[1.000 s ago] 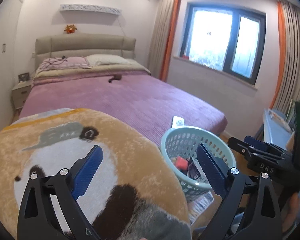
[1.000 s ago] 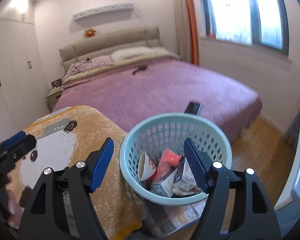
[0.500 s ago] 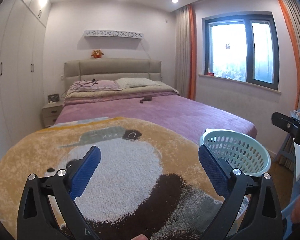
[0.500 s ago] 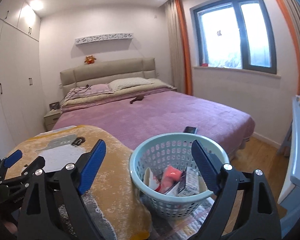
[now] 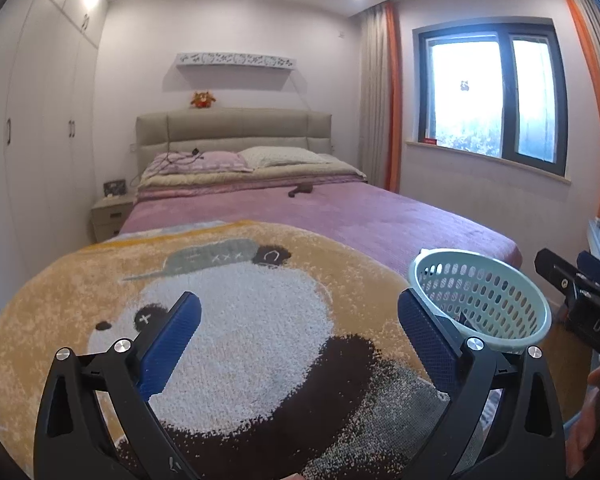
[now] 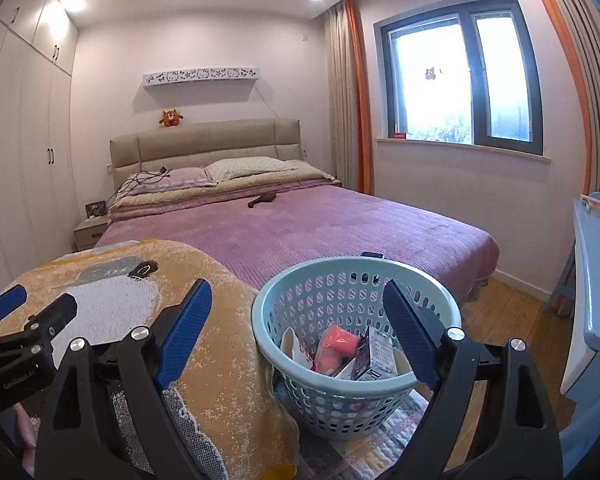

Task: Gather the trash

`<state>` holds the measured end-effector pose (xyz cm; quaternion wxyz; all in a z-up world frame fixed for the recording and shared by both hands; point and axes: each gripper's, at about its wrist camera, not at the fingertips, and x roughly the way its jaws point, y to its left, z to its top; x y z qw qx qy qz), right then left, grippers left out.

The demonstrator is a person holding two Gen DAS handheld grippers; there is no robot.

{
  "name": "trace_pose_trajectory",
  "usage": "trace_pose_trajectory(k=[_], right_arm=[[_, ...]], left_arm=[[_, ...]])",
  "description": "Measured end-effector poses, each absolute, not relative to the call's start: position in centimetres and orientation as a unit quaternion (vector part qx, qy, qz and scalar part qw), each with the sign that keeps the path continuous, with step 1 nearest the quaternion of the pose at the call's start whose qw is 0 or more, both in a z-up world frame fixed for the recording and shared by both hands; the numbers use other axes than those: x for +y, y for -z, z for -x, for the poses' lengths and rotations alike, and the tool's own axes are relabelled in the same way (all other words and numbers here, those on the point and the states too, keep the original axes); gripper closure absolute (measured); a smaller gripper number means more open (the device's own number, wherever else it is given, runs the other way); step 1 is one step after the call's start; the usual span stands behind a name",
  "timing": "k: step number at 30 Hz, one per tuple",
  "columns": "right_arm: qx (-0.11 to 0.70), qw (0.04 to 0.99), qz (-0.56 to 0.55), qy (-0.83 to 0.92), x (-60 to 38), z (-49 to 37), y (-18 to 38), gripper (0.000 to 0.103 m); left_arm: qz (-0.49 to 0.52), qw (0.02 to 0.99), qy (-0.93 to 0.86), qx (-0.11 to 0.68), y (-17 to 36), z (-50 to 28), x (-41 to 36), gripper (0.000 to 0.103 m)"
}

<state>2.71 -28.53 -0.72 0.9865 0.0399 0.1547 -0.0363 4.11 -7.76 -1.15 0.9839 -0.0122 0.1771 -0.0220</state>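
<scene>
The trash sits in the basket at lower centre of the right wrist view: a pink soft-looking packet, a printed carton, and a white paper piece, all leaning loosely against each other. The basket is pale teal plastic, round, with perforated walls and a thick rolled rim; it stands on a patterned mat on the wooden floor, just beside the foot of the bed.

Both pairs of tongs are spread wide and pinch nothing: the right tongs frame the basket, the left tongs hang over the fleecy panda blanket, with the basket at right of that view.

No loose litter shows on the blanket, so collecting looks close to finished, if not done. A good next step, I judge, is to scan the purple bedspread; the dark object near the pillows is too small to identify. If the basket must be lifted, grip the rim, since the thin walls may flex.
</scene>
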Motion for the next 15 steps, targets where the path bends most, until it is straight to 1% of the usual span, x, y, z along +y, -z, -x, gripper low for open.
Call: trace_pose_trajectory(k=[15], right_arm=[[0.166, 0.985, -0.034, 0.022, -27.3, -2.7, 1.0, 0.02]], left_arm=[[0.029, 0.98, 0.021, 0.196, 1.2, -4.6, -7.2, 0.007]])
